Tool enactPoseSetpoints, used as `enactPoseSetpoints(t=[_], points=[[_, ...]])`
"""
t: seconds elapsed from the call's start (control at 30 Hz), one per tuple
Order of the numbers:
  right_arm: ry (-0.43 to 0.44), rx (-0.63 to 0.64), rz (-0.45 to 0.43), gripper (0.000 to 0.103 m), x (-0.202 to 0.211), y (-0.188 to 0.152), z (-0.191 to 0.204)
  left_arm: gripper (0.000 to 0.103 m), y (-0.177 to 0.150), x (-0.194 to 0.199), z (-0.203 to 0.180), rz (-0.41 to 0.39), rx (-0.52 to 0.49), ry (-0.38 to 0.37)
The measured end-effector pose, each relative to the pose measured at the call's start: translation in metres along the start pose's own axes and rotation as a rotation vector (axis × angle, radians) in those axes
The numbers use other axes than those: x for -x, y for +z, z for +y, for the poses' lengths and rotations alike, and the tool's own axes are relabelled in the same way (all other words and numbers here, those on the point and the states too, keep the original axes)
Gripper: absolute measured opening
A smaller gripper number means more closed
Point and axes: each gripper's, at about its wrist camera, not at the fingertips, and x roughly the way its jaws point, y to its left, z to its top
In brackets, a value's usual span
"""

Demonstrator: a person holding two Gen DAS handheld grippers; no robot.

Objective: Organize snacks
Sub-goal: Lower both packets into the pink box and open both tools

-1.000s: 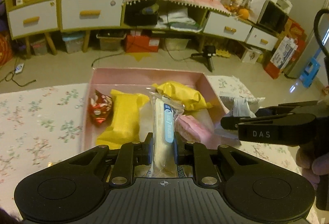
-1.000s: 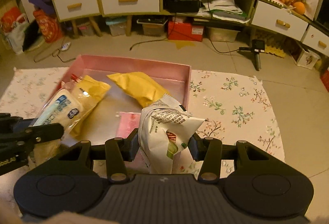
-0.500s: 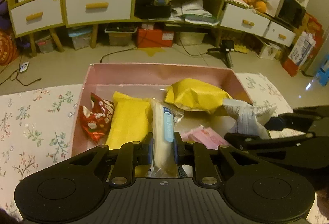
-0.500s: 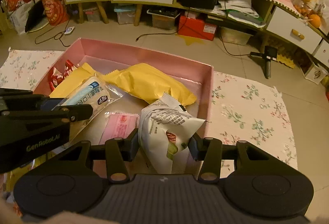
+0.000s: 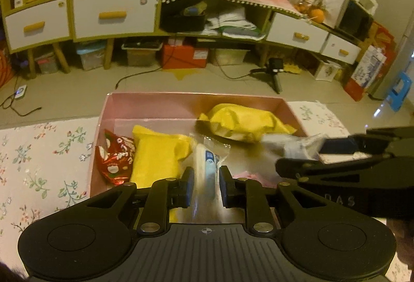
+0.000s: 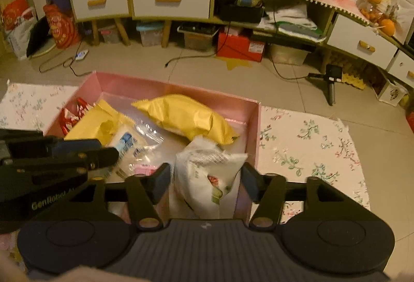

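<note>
While both grippers hang over the pink box (image 6: pixel 254 127), each is in the act of letting a packet go. Nearest the right wrist camera, the right gripper (image 6: pixel 205 180) has just been opening its jaws: they stand clear on both sides of the white snack bag (image 6: pixel 207 178), which sits blurred between them, low in the near right corner of the box, so it looks released. In the left wrist view, the left gripper (image 5: pixel 204 186) has also just been opening, though only a little; the clear-wrapped white bar with a blue label (image 5: pixel 207 165) is still between the blue pads (image 5: pixel 188 186), and a narrow gap shows at each side, so I judge the grip loosened rather than clenched.

Just beyond the bar, inside the box, lie a flat yellow packet (image 5: pixel 155 158) and, at its left, a red foil packet (image 5: pixel 116 158) against the left wall. A pink packet (image 6: pixel 142 168) lies on the box floor between the two grippers. Farther back, a larger yellow bag (image 6: pixel 186 116) rests toward the far right.

On progress, I judge the job nearly finished: every snack in sight is inside the box, and the floral cloth (image 6: pixel 310 142) around it shows no stray packets. What seems left is to withdraw both grippers once the two packets settle. Beyond the cloth are the tiled floor and a low cabinet with white drawers (image 5: pixel 113 14).
</note>
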Motion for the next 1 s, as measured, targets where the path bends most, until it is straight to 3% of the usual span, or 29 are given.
enactPoseSetpoints(t=[0.5, 0.77, 1.0], points=[[-0.017, -0.03, -0.027, 0.084, 0.04, -0.008, -0.01, 0.064, -0.013, 0.049, -0.011, -0.025, -0.008, -0.022], [-0.027, -0.021, -0.03, 0.088, 0.061, -0.024, -0.004, 0.072, -0.028, 0.086, -0.014, -0.038, -0.004, -0.025], [-0.01, -0.054, -0.012, 0.091, 0.071, -0.044, -0.003, 0.08, -0.047, 0.115, -0.011, -0.04, -0.013, 0.027]])
